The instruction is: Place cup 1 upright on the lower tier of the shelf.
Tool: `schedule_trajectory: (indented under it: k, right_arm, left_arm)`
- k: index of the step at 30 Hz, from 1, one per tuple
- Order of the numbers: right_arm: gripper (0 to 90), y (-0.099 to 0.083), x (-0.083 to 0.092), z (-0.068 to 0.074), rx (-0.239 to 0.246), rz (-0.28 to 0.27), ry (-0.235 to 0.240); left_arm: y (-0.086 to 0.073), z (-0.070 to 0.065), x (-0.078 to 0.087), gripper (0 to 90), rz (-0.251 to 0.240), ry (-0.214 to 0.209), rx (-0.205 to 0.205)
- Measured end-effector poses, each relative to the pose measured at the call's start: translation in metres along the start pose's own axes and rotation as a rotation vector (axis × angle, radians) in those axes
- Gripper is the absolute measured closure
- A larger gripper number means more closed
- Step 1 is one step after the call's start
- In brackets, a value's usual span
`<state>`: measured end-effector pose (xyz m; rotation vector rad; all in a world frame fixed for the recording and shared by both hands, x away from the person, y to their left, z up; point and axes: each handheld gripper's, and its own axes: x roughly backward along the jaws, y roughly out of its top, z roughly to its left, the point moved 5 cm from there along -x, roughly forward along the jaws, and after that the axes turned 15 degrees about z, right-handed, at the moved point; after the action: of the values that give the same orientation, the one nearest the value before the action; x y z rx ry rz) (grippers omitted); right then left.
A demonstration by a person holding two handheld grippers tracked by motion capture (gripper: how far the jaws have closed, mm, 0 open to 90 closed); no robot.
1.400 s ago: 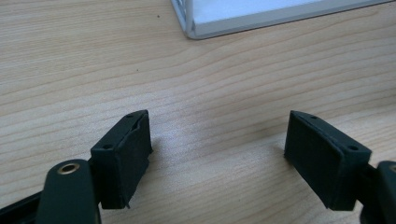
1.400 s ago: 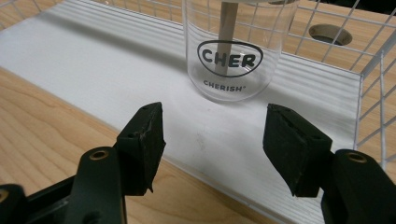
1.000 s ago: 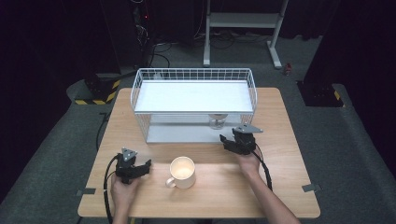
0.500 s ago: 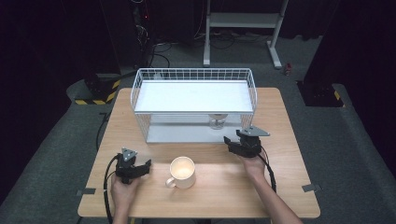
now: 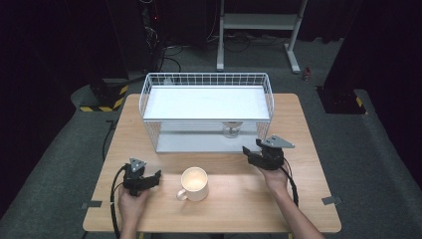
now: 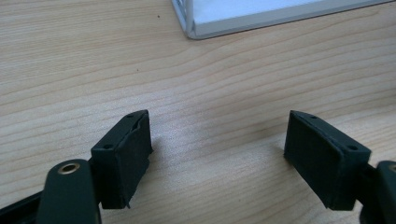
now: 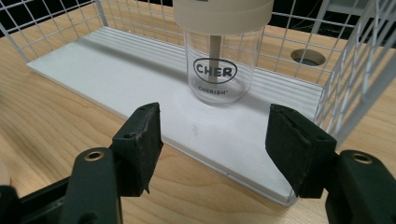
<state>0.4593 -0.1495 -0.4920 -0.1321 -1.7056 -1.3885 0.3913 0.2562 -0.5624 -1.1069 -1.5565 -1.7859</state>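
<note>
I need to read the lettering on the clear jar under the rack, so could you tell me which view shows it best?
The right gripper view: the clear jar stands close and upright on the white shelf, its "CHER" print legible. In the high view the jar is small and partly hidden under the rack's top. The left gripper view gives bare table and a shelf corner.

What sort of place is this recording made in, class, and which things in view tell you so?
Probably a lab or studio set up for recording handling tasks: a lone wooden table on grey carpet amid dark surroundings, hazard-striped equipment and cables on the floor, and a white metal stand behind.
</note>
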Motion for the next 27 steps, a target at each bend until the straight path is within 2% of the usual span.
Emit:
schedule_trajectory:
  k: [13,18,25,27]
  right_arm:
    - [35.5,-0.013,0.011,-0.004,0.008,-0.001,-0.001]
    - [35.5,-0.018,0.017,-0.007,-0.007,-0.017,0.001]
    - [35.3,-0.026,0.024,-0.01,-0.018,-0.013,0.001]
    - [35.3,-0.029,0.026,-0.011,-0.008,-0.014,-0.009]
  left_arm:
    - [0.0,0.0,0.0,23.2,0.0,0.0,0.0]
    - [0.0,0.0,0.0,23.2,0.002,0.001,-0.002]
    - [0.0,0.0,0.0,23.2,0.0,0.001,0.003]
    - [0.0,0.0,0.0,23.2,0.0,0.001,0.003]
